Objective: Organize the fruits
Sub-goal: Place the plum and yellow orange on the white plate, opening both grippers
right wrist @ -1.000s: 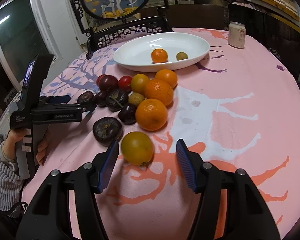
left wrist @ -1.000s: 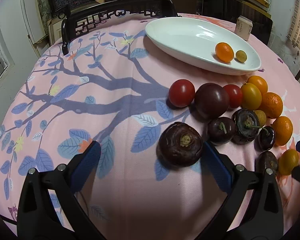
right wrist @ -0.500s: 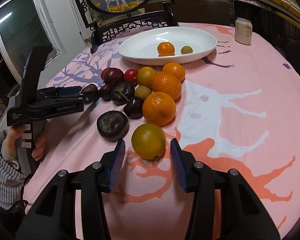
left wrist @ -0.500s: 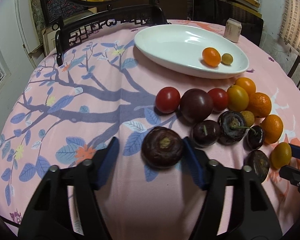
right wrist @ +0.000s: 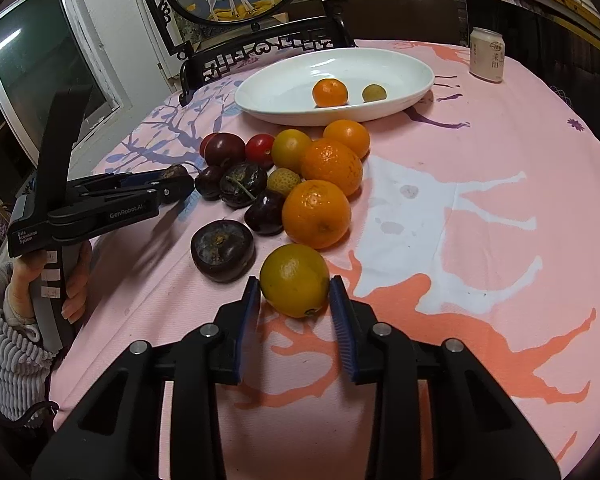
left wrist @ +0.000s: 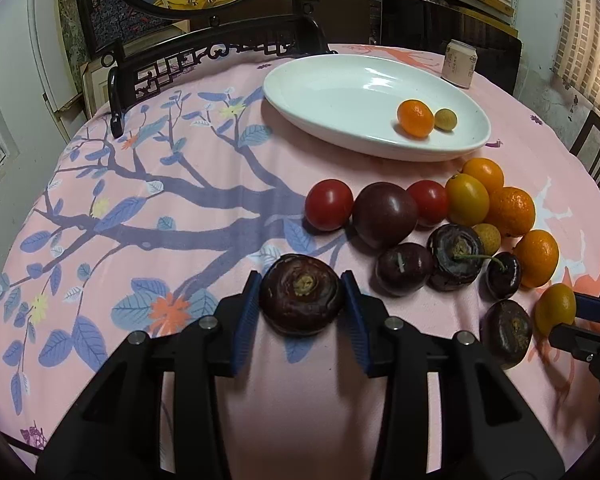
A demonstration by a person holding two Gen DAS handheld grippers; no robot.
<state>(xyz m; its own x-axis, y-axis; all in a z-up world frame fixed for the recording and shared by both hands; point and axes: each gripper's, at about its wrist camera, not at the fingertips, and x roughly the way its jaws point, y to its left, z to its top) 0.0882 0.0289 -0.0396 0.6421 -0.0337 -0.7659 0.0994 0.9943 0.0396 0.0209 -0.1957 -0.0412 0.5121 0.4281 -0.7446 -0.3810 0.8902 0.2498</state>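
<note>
My left gripper (left wrist: pixel 301 304) is shut on a dark purple round fruit (left wrist: pixel 301 300) that rests on the pink tablecloth. My right gripper (right wrist: pixel 294 300) is shut on a yellow-green citrus (right wrist: pixel 295 279), also on the cloth. A white oval dish (left wrist: pixel 352 92) at the back holds a small orange (left wrist: pixel 415 117) and a tan longan (left wrist: pixel 445 119). A cluster of tomatoes, plums, dark fruits and oranges (left wrist: pixel 440 224) lies between the dish and the grippers. In the right wrist view the left gripper (right wrist: pixel 172 184) shows at the left, and the dish (right wrist: pixel 284 84) at the back.
A drink can (right wrist: pixel 487 60) stands at the back right of the round table. A dark carved chair (left wrist: pixel 204 64) stands behind the table. Another dark fruit (right wrist: pixel 223 250) lies just left of my right gripper. A person's hand (right wrist: pixel 72 280) holds the left gripper's handle.
Both grippers have moved forward and closed: the left onto the dark purple fruit, the right onto the yellow-green citrus. The other fruits have not moved.
</note>
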